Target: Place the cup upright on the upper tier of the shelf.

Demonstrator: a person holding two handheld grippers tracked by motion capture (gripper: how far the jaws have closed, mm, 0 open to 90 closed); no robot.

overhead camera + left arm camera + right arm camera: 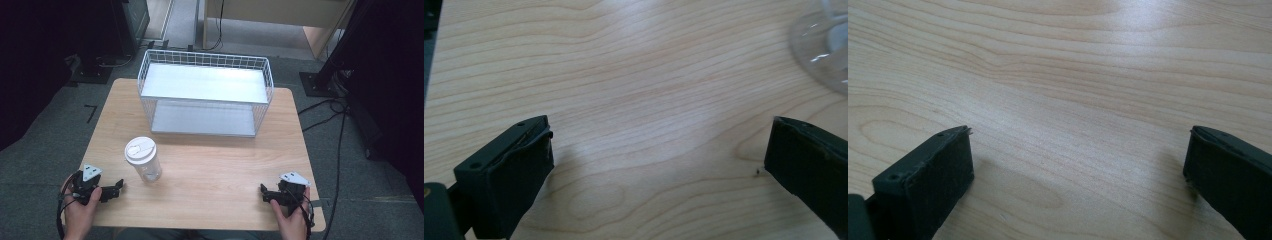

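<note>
wooden table, clear white-lidded cup

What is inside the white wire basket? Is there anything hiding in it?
The wire basket lies on its side on the table, its open side toward the person. Inside show two pale flat panels and nothing else. What lies behind it stays hidden.

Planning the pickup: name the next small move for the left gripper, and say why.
Probably ease the left gripper forward and right toward the clear cup. Its jaws stand open with nothing between them, and the cup stands upright just beyond it on the table.
</note>
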